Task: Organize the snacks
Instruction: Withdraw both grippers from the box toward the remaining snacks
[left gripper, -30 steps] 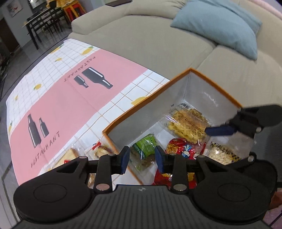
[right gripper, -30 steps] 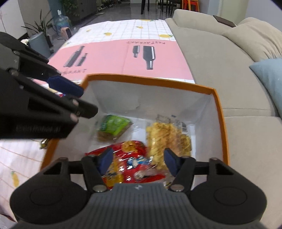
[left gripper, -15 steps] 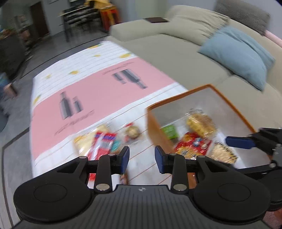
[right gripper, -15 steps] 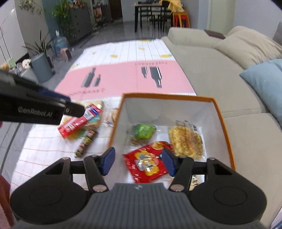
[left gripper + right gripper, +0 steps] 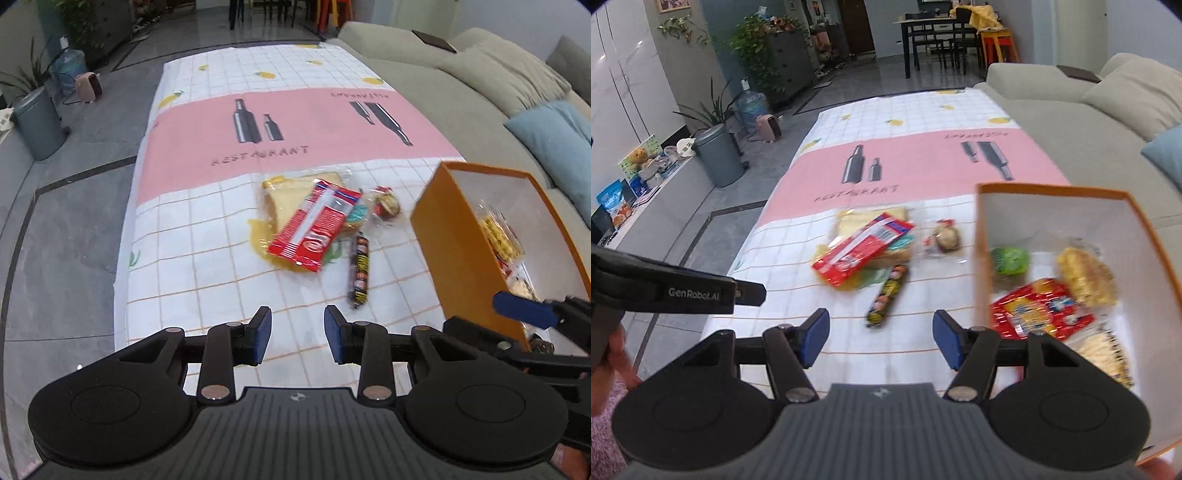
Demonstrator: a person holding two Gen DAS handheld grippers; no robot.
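Note:
An orange box (image 5: 447, 236) (image 5: 982, 258) with a white inside stands at the right of the table and holds several snack packets, among them a red one (image 5: 1039, 314), a green one (image 5: 1010, 260) and a yellow one (image 5: 1084, 275). Loose on the tablecloth lie a long red packet (image 5: 314, 230) (image 5: 858, 253) on wrapped bread (image 5: 282, 197), a dark sausage stick (image 5: 360, 269) (image 5: 886, 297) and a small round wrapped sweet (image 5: 386, 203) (image 5: 943, 236). My left gripper (image 5: 297, 338) is open and empty, short of the sausage stick. My right gripper (image 5: 881, 341) is open and empty.
A checked and pink cloth (image 5: 314, 122) covers the low table. A beige sofa (image 5: 480, 85) with a blue cushion (image 5: 554, 140) runs along the right. A grey bin (image 5: 35, 122) and plants stand on the floor at the left.
Both grippers have pulled back and swung left, away from the box, so the loose snacks on the cloth now lie ahead. Both stay open and empty.

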